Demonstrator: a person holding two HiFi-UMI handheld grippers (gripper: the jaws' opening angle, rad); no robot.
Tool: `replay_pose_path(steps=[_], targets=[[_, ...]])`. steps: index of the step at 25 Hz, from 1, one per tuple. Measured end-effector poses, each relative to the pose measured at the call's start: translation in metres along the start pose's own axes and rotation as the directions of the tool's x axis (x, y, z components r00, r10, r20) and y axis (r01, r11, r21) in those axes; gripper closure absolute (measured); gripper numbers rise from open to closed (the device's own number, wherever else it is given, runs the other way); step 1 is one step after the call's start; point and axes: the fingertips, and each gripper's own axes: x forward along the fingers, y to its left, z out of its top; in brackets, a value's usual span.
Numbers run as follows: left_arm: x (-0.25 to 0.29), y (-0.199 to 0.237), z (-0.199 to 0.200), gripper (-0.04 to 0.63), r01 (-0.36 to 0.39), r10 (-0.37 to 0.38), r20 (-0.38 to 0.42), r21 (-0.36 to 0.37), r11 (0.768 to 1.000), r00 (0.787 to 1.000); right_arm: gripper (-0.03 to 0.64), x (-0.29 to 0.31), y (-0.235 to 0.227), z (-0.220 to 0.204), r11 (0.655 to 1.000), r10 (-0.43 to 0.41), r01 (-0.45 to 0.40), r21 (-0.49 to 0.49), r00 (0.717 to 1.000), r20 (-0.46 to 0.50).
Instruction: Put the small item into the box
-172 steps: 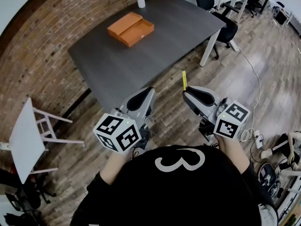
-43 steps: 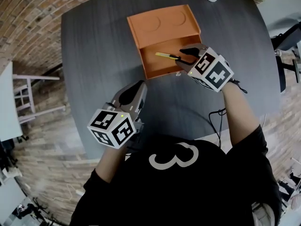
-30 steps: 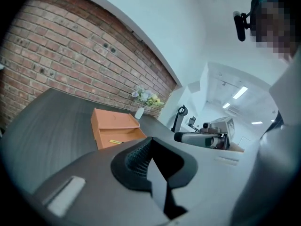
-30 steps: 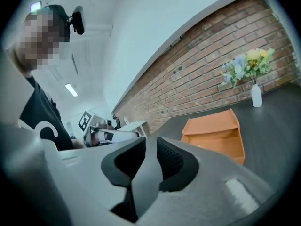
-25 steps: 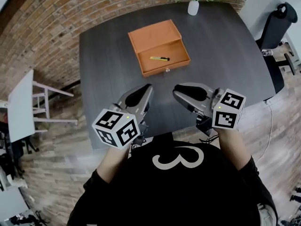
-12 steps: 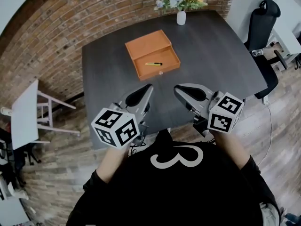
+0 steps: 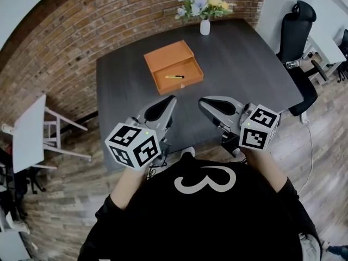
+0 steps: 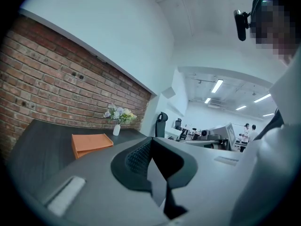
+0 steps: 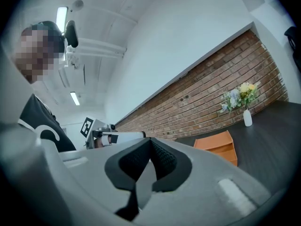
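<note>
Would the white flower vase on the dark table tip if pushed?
Likely yes: the slim white vase carries a wide bouquet above it, so it looks top-heavy. Its smooth white surface suggests ceramic: possibly slippery, breakable.

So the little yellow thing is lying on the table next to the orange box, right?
No. The little yellow thing lies inside the open orange box, not next to it on the table. The head view shows it.
</note>
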Motion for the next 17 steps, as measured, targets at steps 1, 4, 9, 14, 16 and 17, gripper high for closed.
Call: replay_pose_path(steps=[1, 4, 9, 14, 16, 17], targets=[[-0.001, -0.001, 0.002, 0.583, 0.001, -0.001, 0.008, 0.002, 1.0, 1.0, 0.617, -0.002, 0.0, 0.0, 1.0, -0.004, 0.004, -0.006, 1.0, 0.001], [-0.003, -0.005, 0.003, 0.583, 0.003, -0.003, 0.023, -0.002, 1.0, 1.0, 0.616, -0.007, 0.001, 0.001, 1.0, -0.015, 0.015, -0.012, 1.0, 0.004], [-0.003, -0.011, -0.004, 0.583, 0.004, -0.004, 0.017, -0.007, 1.0, 1.0, 0.617, -0.011, 0.004, 0.002, 0.999, -0.014, 0.014, -0.032, 1.0, 0.006], [-0.001, -0.013, -0.008, 0.583, 0.005, -0.005, 0.011, -0.003, 1.0, 1.0, 0.617, -0.011, 0.006, 0.002, 0.999, -0.006, 0.006, -0.034, 1.0, 0.016], [0.0, -0.013, -0.007, 0.583, 0.005, -0.005, 0.009, -0.002, 1.0, 1.0, 0.617, -0.011, 0.005, 0.003, 0.999, -0.004, 0.005, -0.037, 1.0, 0.015], [0.001, -0.014, -0.007, 0.583, 0.005, -0.005, 0.009, -0.001, 1.0, 1.0, 0.616, -0.011, 0.005, 0.003, 0.999, -0.004, 0.005, -0.038, 1.0, 0.015]])
